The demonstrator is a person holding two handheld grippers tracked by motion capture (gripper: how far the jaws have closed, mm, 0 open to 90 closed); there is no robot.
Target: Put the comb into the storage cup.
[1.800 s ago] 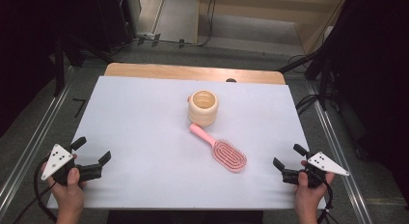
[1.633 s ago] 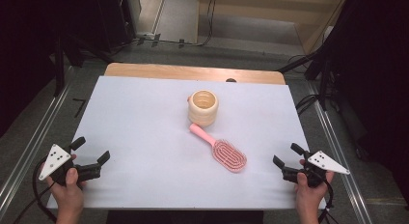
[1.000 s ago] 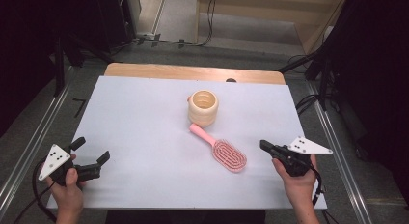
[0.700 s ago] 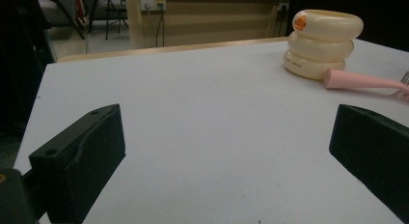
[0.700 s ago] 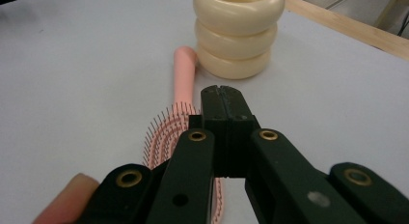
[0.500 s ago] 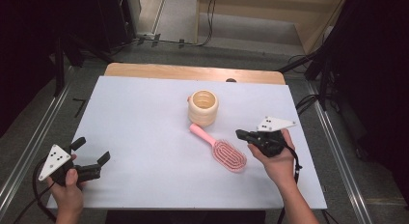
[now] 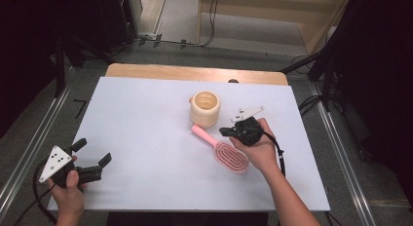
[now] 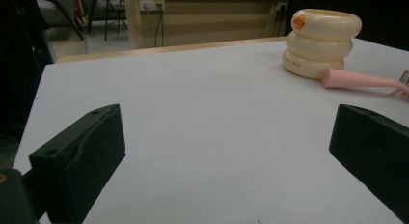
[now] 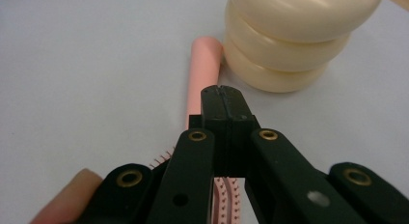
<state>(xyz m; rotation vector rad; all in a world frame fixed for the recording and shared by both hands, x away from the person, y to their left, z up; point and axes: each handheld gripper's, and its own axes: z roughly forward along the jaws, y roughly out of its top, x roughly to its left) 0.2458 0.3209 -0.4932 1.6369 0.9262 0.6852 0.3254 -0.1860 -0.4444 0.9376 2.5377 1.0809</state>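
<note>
A pink hairbrush [image 7: 231,157] lies bristles up on the white table [image 7: 146,114], its handle pointing at a cream ribbed cup [image 7: 205,108]. My right gripper [image 7: 222,131] hovers over the brush handle just in front of the cup. In the right gripper view its jaws [image 9: 223,96] are pressed together with nothing between them, above the pink handle [image 9: 202,69] and close to the cup [image 9: 294,35]. My left gripper [image 7: 93,151] rests open at the front left. The left gripper view looks between its wide jaws [image 8: 230,137] toward the cup [image 8: 320,43] and the handle [image 8: 357,80].
A wooden strip [image 7: 195,72] runs along the table's far edge. Metal rails [image 7: 336,138] flank the table on both sides. Cables [image 7: 209,21] lie on the floor behind it.
My right gripper has travelled from the front right edge leftward and away from the person to above the brush handle. The left gripper, brush and cup have stayed put.
</note>
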